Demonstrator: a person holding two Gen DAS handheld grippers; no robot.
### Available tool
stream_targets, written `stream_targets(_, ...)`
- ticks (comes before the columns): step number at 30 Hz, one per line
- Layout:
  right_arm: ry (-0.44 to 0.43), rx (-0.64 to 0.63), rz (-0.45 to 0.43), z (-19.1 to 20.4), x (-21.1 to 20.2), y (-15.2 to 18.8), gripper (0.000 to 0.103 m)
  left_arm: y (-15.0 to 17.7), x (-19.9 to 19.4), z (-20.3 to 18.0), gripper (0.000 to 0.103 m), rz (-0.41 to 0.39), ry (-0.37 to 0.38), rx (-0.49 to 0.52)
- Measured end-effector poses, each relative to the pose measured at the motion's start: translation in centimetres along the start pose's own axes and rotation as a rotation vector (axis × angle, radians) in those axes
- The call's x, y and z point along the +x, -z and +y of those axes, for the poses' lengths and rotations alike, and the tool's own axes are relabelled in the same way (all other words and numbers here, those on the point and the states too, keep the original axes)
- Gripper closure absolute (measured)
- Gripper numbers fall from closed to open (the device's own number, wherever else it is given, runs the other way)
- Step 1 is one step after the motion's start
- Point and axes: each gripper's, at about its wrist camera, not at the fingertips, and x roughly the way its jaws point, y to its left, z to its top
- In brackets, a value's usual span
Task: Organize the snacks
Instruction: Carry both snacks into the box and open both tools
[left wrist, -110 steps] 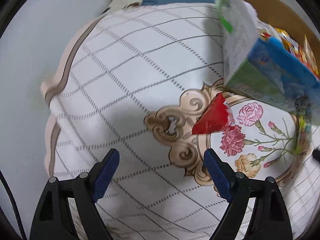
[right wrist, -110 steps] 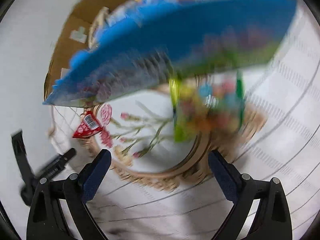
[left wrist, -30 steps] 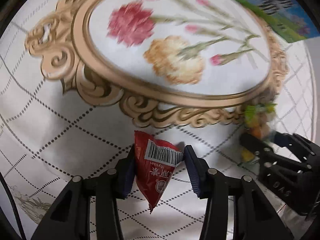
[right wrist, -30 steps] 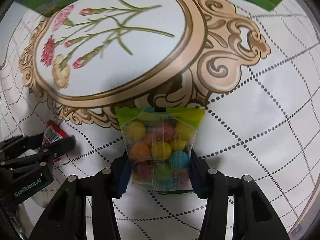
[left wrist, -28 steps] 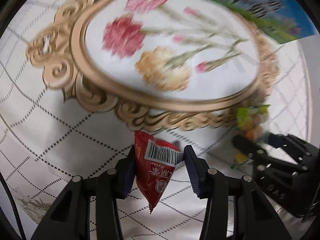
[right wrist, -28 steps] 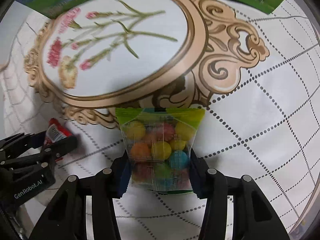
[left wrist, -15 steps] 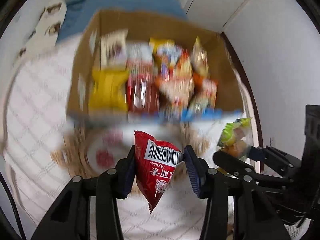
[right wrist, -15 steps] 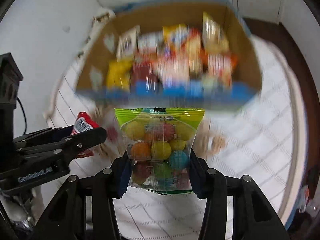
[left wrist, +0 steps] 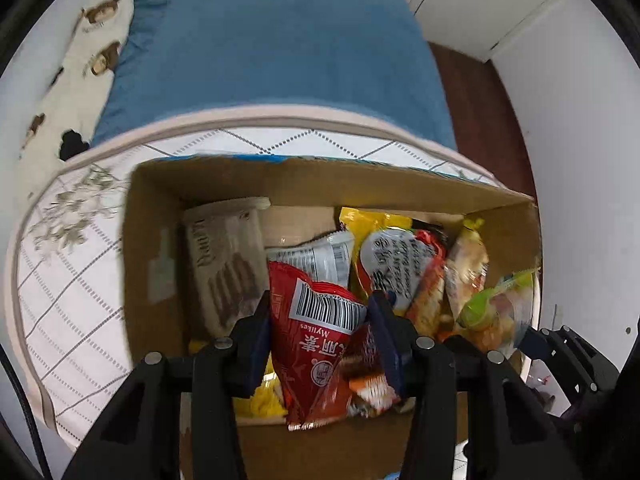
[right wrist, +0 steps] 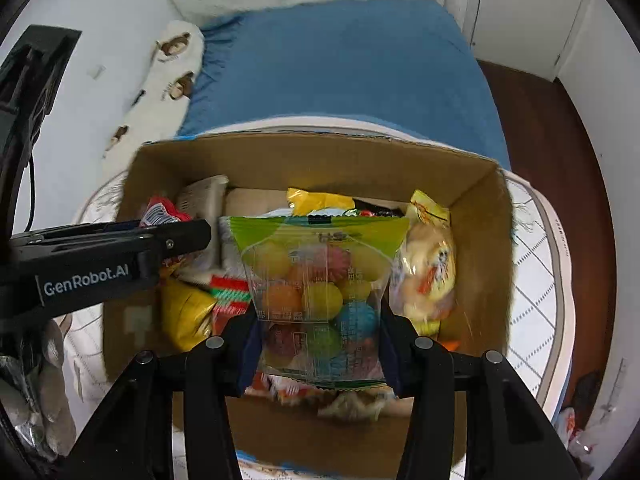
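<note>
Over the box point(left wrist: 400, 184), left view: left gripper point(left wrist: 320, 332) clamped on red packet point(left wrist: 316, 344), above packed snacks point(left wrist: 404, 264). Right view: right gripper point(right wrist: 318, 344) clamped on candy bag point(right wrist: 320, 296), above the box point(right wrist: 480, 240).

Box point(right wrist: 476, 216) crammed w/ snacks point(right wrist: 430, 268) (open top)

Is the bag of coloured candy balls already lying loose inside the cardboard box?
No, the right gripper grips the candy bag above the cardboard box.
</note>
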Motion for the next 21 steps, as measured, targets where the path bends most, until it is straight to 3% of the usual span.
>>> stream_targets(5,0.028,0.019,0.06,-0.3,3.7,-1.8,0.05,-1.9,2.5,0.7,0.059,0.046,-0.023,-0.021)
stream_targets(6,0.02,0.027,0.073,-0.4,4.3,-2.0,0.047,-2.1,2.8,0.8,0.058,0.059,-0.02,-0.027)
stream_targets(7,0.014,0.044,0.091,-0.6,4.8,-2.2,0.041,-2.4,3.1,1.0,0.052,0.068,-0.014,-0.036)
stream_targets(9,0.01,0.055,0.1,-0.9,5.2,-2.4,0.003,-2.8,3.2,1.3,0.028,0.072,0.0,-0.047)
stream_targets(10,0.023,0.045,0.093,-0.8,5.1,-2.4,0.003,-2.8,3.1,1.3,0.014,0.06,-0.015,-0.042)
stream_targets(11,0.05,0.038,0.091,-0.8,5.2,-2.4,0.003,-2.9,3.0,1.3,0.012,0.048,-0.033,-0.035)
stream_targets(21,0.101,0.057,0.059,-2.1,4.0,-0.6,0.003,-0.1,1.3,0.7,0.012,-0.025,-0.102,0.017)
